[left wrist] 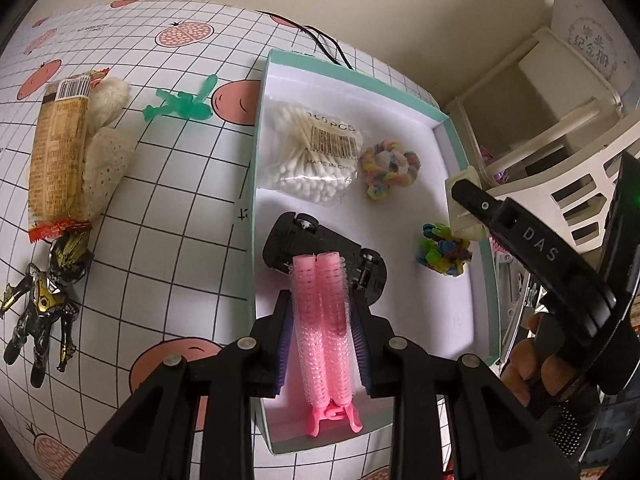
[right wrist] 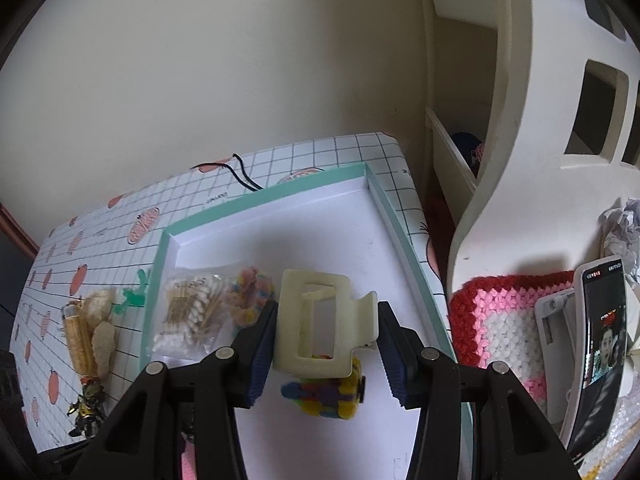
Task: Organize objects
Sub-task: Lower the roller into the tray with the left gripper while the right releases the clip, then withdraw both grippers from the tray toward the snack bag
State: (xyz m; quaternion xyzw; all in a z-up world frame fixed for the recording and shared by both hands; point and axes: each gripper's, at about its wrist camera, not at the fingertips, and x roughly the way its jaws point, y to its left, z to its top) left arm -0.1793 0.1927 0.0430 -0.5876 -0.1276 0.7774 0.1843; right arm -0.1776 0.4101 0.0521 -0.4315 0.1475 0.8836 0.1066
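We had the table (left wrist: 168,216) with its grid-and-fruit cloth carrying everything, and on its right side the teal-rimmed tray (left wrist: 256,184), white inside, running close to the table's right edge. A white shelf unit (right wrist: 520,128) stood past that edge.

Inside the tray: cotton swab bag (left wrist: 312,152) toward the far left corner, black toy car (left wrist: 320,248) along the left wall nearer us, hair tie ring (left wrist: 390,166) just beside the bag, and a multicolour clip cluster (left wrist: 444,250) by the right wall.

Still out on the cloth, left of the tray: snack packet (left wrist: 60,152) with foam sleeves (left wrist: 106,160) against it, black-gold action figure (left wrist: 48,292) at the near left, green figure (left wrist: 180,106) near the tray's far left corner.

Our left gripper (left wrist: 320,328) was pinching the pink hair roller clip (left wrist: 322,320), pads pressed on both sides, held over the tray's near end and overlapping the car in view. Our right gripper (right wrist: 326,332) pinched the cream claw clip (right wrist: 320,324) by its handle side, above the clip cluster near the tray's right wall.

Risks, as we judged: dropping the roller clip onto the car could let it roll or tip out over the near rim; the claw clip's spring could squirt it from the pads; both grippers crowding one tray could collide.
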